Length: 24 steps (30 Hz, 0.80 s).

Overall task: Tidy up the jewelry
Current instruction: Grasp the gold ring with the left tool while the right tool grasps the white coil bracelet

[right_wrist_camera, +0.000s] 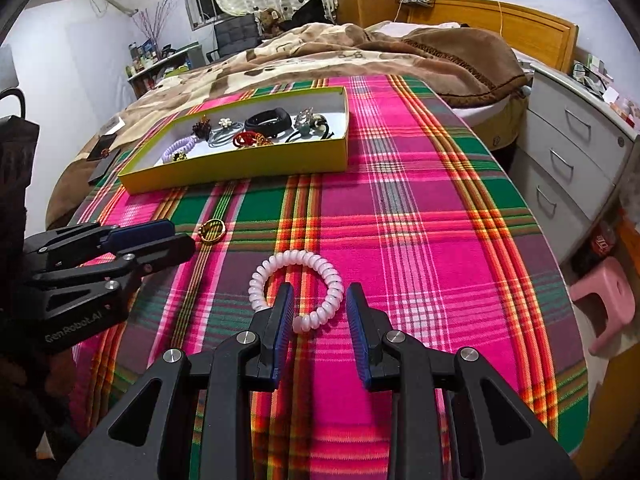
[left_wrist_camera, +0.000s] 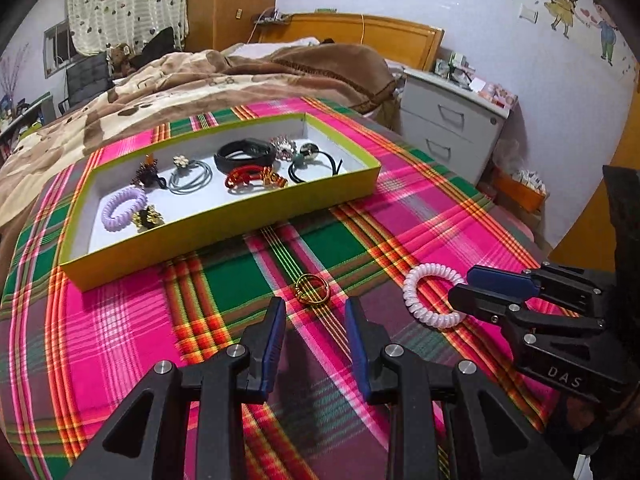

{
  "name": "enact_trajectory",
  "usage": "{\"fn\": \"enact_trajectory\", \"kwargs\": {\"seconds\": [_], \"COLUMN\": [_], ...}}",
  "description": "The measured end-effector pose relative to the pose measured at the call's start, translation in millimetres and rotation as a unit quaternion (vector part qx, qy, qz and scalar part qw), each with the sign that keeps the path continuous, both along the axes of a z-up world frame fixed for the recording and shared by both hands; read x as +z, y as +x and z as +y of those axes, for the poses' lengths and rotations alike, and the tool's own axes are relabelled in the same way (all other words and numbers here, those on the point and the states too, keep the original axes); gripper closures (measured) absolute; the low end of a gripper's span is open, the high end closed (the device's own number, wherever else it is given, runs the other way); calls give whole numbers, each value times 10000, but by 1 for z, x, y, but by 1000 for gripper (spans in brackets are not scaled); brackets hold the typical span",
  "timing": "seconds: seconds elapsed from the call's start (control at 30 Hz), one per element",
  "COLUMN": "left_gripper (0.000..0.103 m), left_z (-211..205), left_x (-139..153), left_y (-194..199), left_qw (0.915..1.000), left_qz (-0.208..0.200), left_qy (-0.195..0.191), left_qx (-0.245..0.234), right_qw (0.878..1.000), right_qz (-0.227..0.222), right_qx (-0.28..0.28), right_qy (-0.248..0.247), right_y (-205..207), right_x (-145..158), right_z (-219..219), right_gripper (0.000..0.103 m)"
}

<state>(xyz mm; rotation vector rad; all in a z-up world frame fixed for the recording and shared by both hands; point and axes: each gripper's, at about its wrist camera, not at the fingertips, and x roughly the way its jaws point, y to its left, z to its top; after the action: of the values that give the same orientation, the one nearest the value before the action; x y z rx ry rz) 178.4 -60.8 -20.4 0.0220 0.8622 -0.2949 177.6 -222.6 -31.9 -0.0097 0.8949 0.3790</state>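
Plaid tablecloth [right_wrist_camera: 420, 240] beside bed [right_wrist_camera: 360, 52]

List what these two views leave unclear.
- Pink hair tie: right view, the left finger of the right tongs covers part of its loop.
- Gold ring: both views, too small to read its ornament.
- Small pieces in the box: overlapping, too small to identify.

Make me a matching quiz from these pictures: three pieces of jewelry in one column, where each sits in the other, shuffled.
Things:
1. pale pink spiral coil bracelet
2. gold ring
3. lilac spiral hair tie

Places:
A. inside the yellow-green tray
B. on the plaid cloth, ahead of the open left gripper
C. on the plaid cloth, partly between the open right gripper's fingers

Pairs: 1-C, 2-B, 3-A
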Motion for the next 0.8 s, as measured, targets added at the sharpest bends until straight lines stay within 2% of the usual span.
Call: {"fn": "enact_trajectory", "kwargs": {"seconds": [0.27, 0.47, 0.63, 0.8], "left_gripper": [73, 73, 73, 74], "left_z": [-9, -15, -18, -21], "left_x": [-10, -11, -11, -11], "left_y": [14, 19, 23, 25], "left_qw": [9997, 9992, 9988, 9984], "left_qz": [184, 156, 130, 109], "left_qy": [160, 356, 478, 561], "left_qx": [-22, -43, -40, -46], "right_qw": [9998, 9990, 9990, 9992], "right_qz": [38, -72, -93, -94], "right_qx": [50, 107, 63, 38], "right_qy": [-165, -422, -436, -397], "right_y": [7, 7, 8, 6], "right_x": [-4, -5, -5, -5], "right_z": [3, 10, 7, 6], "right_gripper": [75, 76, 90, 92]}}
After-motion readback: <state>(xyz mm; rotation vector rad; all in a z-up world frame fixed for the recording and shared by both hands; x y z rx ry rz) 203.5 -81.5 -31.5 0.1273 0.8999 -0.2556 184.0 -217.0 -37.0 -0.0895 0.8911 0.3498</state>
